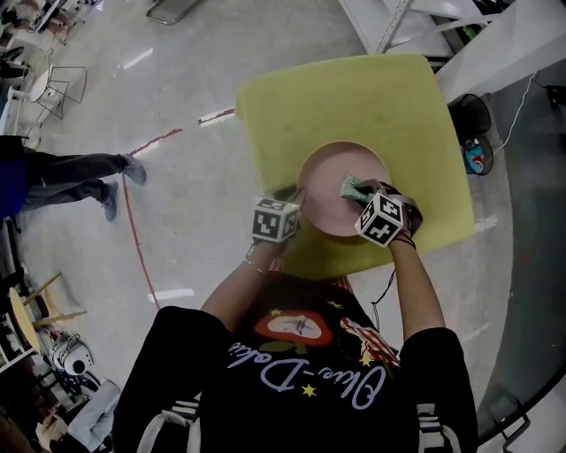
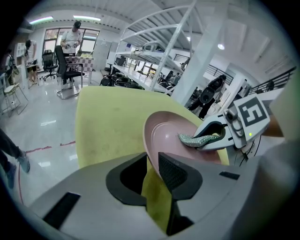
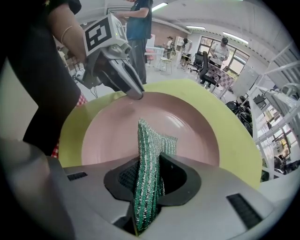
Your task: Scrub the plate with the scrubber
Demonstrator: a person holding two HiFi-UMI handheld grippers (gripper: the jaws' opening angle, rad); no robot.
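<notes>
A pink plate (image 1: 329,190) lies on a yellow-green table (image 1: 354,97). My left gripper (image 1: 292,205) is shut on the plate's near-left rim (image 2: 151,154), which stands edge-on between its pads. My right gripper (image 1: 364,196) is shut on a green, silver-flecked scrubber (image 3: 149,164), folded upright between its jaws. The scrubber (image 1: 352,187) hangs over the plate's right half; whether it touches the surface I cannot tell. In the left gripper view the right gripper (image 2: 206,139) holds the scrubber (image 2: 194,139) above the plate's bowl (image 2: 166,136).
The table's near edge (image 1: 327,261) is close to the person's body. A person's legs (image 1: 80,177) show on the floor at left, beside a red floor line (image 1: 133,221). White shelving (image 1: 416,22) stands beyond the table, and a chair (image 1: 57,84) at far left.
</notes>
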